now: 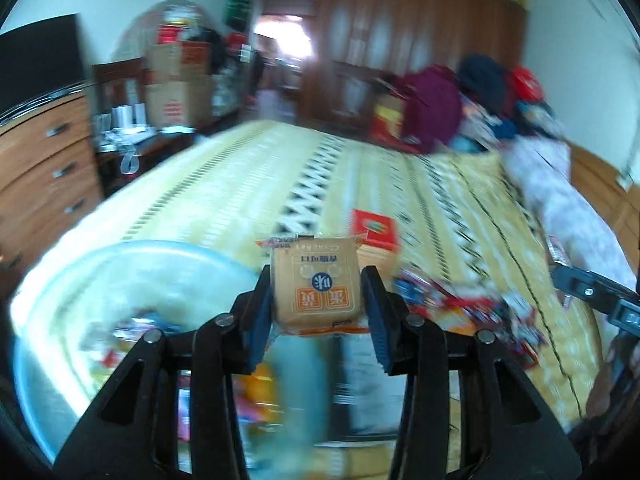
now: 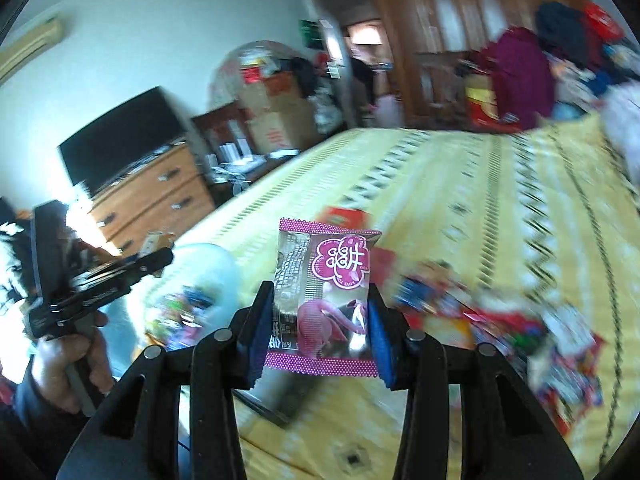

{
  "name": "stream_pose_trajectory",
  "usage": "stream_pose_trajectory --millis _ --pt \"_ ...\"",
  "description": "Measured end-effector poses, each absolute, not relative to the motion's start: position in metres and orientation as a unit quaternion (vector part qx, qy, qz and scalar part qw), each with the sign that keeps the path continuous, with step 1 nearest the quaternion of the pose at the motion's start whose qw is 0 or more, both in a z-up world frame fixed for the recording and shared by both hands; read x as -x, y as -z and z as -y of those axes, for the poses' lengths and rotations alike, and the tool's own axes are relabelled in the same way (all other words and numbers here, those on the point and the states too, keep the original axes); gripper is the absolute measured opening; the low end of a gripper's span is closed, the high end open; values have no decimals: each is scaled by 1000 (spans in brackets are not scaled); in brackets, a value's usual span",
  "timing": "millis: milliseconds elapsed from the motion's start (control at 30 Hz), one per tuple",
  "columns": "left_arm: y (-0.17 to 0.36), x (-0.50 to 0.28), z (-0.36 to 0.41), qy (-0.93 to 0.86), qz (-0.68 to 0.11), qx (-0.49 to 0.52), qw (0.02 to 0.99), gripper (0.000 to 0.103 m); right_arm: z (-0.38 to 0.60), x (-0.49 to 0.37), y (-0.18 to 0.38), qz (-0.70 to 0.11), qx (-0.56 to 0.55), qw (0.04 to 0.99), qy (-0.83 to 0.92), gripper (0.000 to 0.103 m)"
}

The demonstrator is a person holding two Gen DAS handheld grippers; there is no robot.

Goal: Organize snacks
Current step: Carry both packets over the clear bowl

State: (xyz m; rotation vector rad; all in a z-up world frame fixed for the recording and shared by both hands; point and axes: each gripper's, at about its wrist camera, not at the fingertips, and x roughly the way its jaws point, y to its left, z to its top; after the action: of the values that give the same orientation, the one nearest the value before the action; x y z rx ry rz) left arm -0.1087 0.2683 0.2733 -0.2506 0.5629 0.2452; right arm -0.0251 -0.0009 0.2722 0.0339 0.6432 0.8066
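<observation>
A pale blue bowl (image 1: pixel 132 264) with blurred wrappers, probably snacks, sits at left on the yellow patterned bedspread (image 1: pixel 248 176). The left gripper (image 1: pixel 318 304) clamps a tan cracker packet (image 1: pixel 316 284) above it. The right gripper (image 2: pixel 320 316) grips a pink snack packet (image 2: pixel 326 292). Loose snacks (image 2: pixel 500 324) lie scattered right.

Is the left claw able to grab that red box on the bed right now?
Probably not yet. The left claw is already shut on a tan cracker packet, so it's full. The red box lies in the open on the bed, with nothing covering it.
</observation>
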Motion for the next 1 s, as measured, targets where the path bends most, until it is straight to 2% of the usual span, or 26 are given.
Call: stream_pose_trajectory --millis 267,533,1000 --pt "-267 157 -352 -212 -268 162 926 43 -133 49 -313 -285 19 828 -482 47" --pt "-241 163 -386 -238 -286 189 909 43 -223 71 -318 -295 55 794 -529 47" --pt "-225 173 -406 -231 -301 203 903 44 -272 93 -286 -325 97 765 -547 47"
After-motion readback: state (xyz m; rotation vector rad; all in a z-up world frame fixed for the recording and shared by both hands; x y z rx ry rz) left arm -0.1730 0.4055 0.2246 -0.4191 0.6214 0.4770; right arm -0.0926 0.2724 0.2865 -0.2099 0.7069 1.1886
